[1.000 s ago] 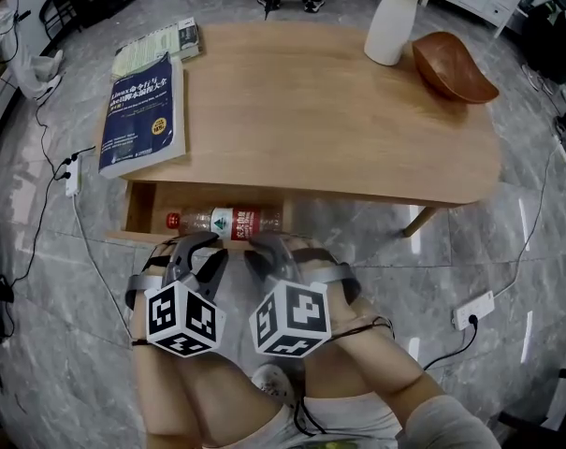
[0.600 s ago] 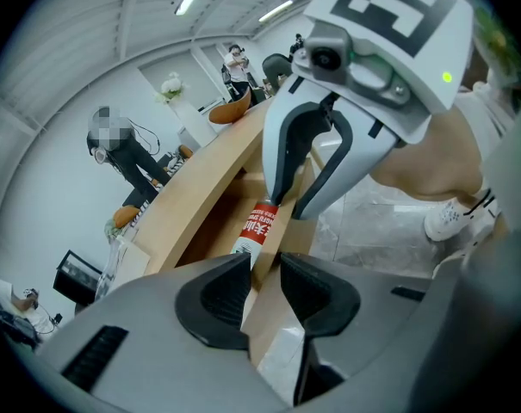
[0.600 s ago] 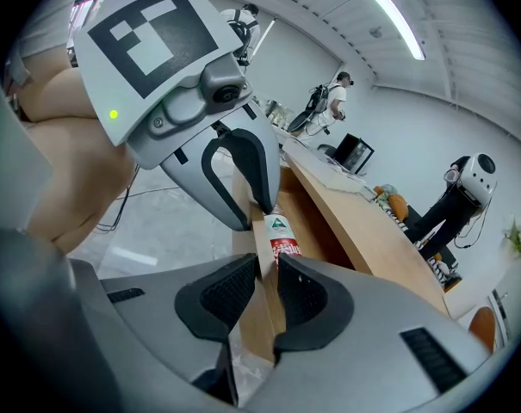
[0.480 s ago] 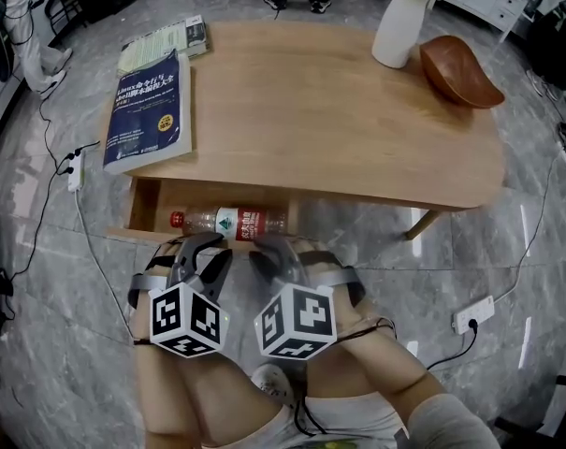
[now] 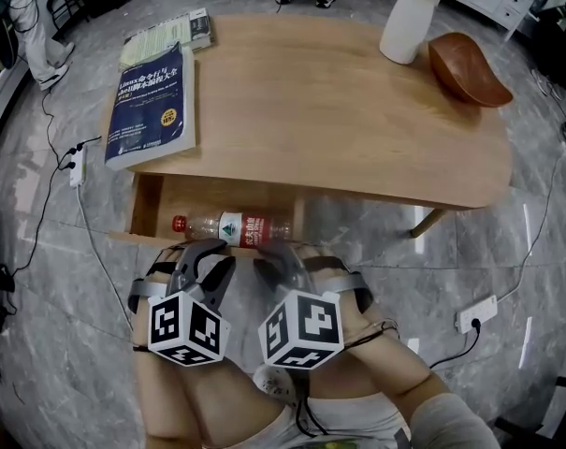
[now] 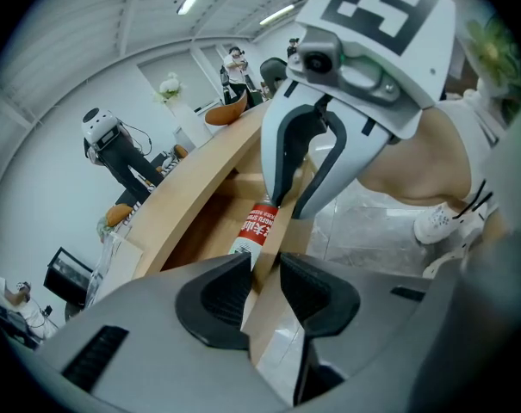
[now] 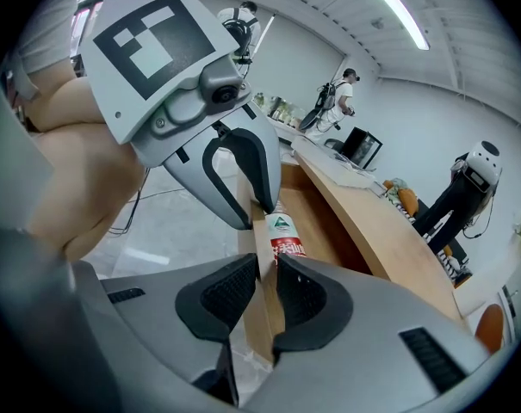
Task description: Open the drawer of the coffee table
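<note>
Head view looks steeply down on the coffee table (image 5: 339,110), whose drawer (image 5: 144,204) stands partly out from under the near left of the top, toward the person. A water bottle (image 5: 231,226) with a red label lies on its side inside, just behind the front panel (image 5: 140,238).

Both tools are clamped on that panel's top edge. The left gripper (image 5: 210,255) has 1 pad inside the drawer and 1 outside, with the thin board pinched between them, and the left gripper view shows this plainly. The right gripper (image 5: 275,253) bites the same edge just beside it in the same way. No handle shows on the panel, so gripping its rim is probably the only way to get a pull on it. Using 2 grips side by side likely keeps the drawer sliding straight instead of twisting in its runners. Both grippers slant downward because the drawer sits low, close above the person's knees.

A blue book (image 5: 150,106), a white vase (image 5: 404,26) and a brown bowl (image 5: 468,68) rest on the top, well clear of the work. The drawer seems about part-way open, and a further pull toward the person may set the bottle rolling.
</note>
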Available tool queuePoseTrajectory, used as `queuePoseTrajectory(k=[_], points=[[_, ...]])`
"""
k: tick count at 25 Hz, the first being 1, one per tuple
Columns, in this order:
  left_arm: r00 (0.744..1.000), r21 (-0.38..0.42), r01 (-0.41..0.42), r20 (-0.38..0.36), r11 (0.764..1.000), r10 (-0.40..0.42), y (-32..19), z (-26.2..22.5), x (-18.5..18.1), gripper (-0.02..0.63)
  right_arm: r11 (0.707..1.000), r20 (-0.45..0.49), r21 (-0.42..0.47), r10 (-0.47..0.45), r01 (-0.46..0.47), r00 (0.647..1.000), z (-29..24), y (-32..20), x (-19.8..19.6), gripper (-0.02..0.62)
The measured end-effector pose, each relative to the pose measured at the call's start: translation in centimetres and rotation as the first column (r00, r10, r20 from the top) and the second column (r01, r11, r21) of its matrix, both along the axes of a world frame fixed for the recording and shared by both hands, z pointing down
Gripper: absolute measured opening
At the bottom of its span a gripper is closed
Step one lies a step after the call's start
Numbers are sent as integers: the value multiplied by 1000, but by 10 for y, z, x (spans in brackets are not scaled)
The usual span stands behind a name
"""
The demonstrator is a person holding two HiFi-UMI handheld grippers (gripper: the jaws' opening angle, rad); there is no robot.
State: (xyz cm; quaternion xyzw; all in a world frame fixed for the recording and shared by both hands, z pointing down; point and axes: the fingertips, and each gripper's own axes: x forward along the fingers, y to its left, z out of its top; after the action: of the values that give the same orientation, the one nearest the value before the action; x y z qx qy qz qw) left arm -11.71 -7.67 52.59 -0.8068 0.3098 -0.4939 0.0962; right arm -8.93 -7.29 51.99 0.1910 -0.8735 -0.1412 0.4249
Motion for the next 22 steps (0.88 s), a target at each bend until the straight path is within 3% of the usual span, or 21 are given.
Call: queuePoseTrajectory(k=[22], points=[[1000,-3,-15,10,1000,15,11,2,0,106,999,0,-49,6,-6,1000,2,10,1,80]])
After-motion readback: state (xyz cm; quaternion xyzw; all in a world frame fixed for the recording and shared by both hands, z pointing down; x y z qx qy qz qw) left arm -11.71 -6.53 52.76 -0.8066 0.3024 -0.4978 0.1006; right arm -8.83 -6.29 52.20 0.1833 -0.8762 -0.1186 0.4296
